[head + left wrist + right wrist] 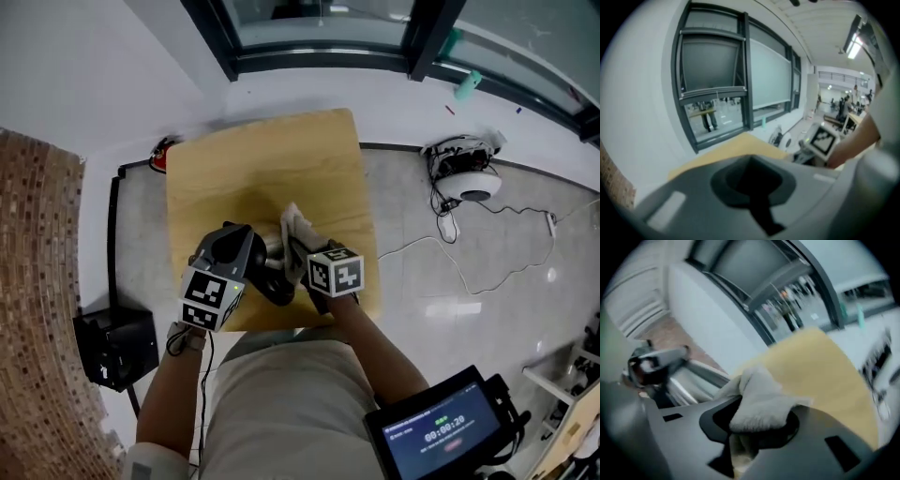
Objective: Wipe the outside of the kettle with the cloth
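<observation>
The left hand-held gripper point(242, 251), jaws together with nothing visible between them, sits just beside the shiny steel kettle with black handle point(274, 255) near the front edge of the pale wooden table point(262, 159). The right gripper point(754, 427) is clamped on a crumpled white cloth point(759, 399) at the kettle's side. Wiping seems under way, and most of the surface is likely left.
</observation>
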The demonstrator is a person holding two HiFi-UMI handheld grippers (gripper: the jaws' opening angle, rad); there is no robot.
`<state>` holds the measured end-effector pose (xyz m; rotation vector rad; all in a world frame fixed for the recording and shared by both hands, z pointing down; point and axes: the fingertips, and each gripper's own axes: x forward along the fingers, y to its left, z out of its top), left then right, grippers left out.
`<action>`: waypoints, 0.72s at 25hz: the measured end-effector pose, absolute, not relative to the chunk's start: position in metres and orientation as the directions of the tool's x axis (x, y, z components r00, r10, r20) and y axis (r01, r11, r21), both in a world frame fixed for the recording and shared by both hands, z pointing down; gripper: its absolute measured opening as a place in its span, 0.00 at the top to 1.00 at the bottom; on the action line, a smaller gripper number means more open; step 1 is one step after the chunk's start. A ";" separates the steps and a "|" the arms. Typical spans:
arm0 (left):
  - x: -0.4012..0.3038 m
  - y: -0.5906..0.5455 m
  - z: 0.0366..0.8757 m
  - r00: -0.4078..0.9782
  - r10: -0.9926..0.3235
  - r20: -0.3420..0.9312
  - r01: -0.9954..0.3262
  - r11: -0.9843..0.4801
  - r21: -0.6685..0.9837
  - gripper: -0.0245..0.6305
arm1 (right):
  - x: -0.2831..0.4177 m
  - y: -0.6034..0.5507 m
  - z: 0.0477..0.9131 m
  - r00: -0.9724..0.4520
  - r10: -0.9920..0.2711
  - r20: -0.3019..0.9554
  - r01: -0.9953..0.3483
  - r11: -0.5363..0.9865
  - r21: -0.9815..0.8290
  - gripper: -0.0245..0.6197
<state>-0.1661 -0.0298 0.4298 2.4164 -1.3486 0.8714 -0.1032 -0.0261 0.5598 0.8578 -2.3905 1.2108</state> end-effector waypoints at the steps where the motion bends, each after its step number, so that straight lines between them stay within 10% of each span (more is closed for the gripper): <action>1: -0.166 -0.029 0.430 0.394 -0.695 0.601 -0.836 -0.544 -0.080 0.97 | -0.112 -0.027 0.523 -0.809 -0.393 0.437 -0.588 0.547 -0.596 0.79; 4: -0.169 -0.028 0.431 0.379 -0.702 0.603 -0.840 -0.534 -0.094 0.97 | -0.123 -0.028 0.495 -0.835 -0.443 0.325 -0.545 0.593 -0.593 0.79; 8: -0.167 -0.029 0.429 0.415 -0.684 0.599 -0.828 -0.557 -0.062 0.97 | -0.092 -0.008 0.604 -0.734 -0.231 0.639 -0.661 0.461 -0.592 0.79; 14: -0.260 -0.006 0.434 0.335 -0.808 0.484 -0.903 -0.129 0.410 0.97 | -0.095 0.081 0.545 -0.804 -0.025 0.594 -0.359 0.818 -0.450 0.79; 18: -0.243 -0.012 0.464 0.465 -0.735 0.494 -0.819 -0.145 0.555 0.98 | -0.110 0.130 0.545 -0.811 0.180 0.557 -0.129 0.873 -0.471 0.79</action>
